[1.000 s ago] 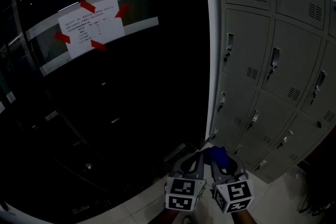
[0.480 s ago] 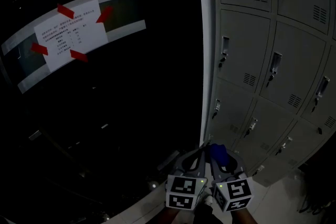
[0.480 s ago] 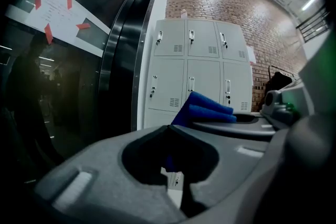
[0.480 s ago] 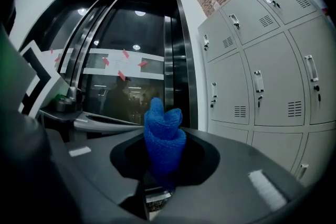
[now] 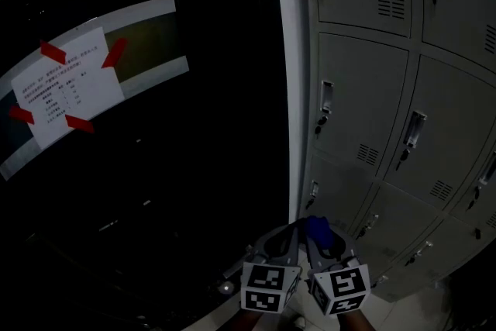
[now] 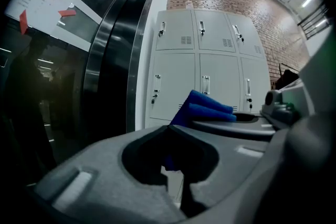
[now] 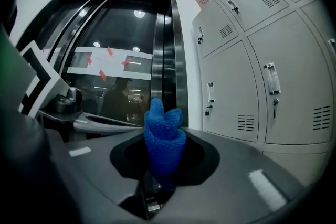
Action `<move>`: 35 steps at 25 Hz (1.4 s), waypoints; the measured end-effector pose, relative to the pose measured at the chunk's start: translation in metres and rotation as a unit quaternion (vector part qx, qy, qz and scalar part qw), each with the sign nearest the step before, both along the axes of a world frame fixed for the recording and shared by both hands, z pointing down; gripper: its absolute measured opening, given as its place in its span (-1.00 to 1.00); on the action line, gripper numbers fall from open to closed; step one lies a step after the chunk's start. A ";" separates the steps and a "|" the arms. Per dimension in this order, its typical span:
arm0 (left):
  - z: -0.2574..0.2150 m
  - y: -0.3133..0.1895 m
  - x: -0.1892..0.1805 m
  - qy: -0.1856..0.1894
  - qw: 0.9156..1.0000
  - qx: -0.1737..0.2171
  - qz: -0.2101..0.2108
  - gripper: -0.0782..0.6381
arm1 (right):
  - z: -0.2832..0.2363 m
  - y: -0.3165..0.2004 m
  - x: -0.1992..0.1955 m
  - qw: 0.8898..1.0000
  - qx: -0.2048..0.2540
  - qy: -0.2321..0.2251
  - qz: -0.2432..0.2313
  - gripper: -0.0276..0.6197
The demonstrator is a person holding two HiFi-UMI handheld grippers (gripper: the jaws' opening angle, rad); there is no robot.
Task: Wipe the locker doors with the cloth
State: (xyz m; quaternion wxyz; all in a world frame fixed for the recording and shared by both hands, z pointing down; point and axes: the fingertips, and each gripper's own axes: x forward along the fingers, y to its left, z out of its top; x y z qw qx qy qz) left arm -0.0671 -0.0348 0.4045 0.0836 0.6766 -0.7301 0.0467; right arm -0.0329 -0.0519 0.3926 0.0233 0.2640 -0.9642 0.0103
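Note:
The grey locker doors [image 5: 364,101] fill the right of the head view, each with a handle and a vent. Low in the middle, both grippers are held side by side, short of the lockers. My right gripper [image 5: 316,230] is shut on a folded blue cloth [image 5: 321,232], which sticks up between its jaws [image 7: 164,136]. Just to its left, my left gripper [image 5: 291,229] is shut with nothing in it [image 6: 169,128]. In the left gripper view the blue cloth [image 6: 202,108] shows past the jaws, and the lockers [image 6: 210,73] stand ahead.
A dark glass wall [image 5: 155,190] with a white paper notice [image 5: 66,89] taped by red strips takes up the left. A white frame post [image 5: 288,74] separates it from the lockers. Pale floor tiles [image 5: 395,314] show at the bottom right.
The head view has swung right and closer to the lockers, so the notice slid left. Both grippers stayed together at the bottom, the right one still holding the cloth.

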 end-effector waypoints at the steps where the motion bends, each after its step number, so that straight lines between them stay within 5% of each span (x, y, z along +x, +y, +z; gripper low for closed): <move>1: -0.002 -0.013 -0.003 0.000 1.000 0.000 0.000 -0.78 | -0.001 -0.013 -0.003 1.000 0.000 0.000 -0.001 -0.64; 18: -0.020 -0.167 -0.052 -0.013 1.000 0.011 0.013 -0.78 | -0.029 -0.196 -0.064 0.999 0.021 -0.009 0.033 -0.64; 35: -0.014 -0.247 -0.092 0.006 0.990 0.010 0.139 -0.78 | 0.004 -0.297 -0.125 0.991 -0.004 0.044 0.128 -0.64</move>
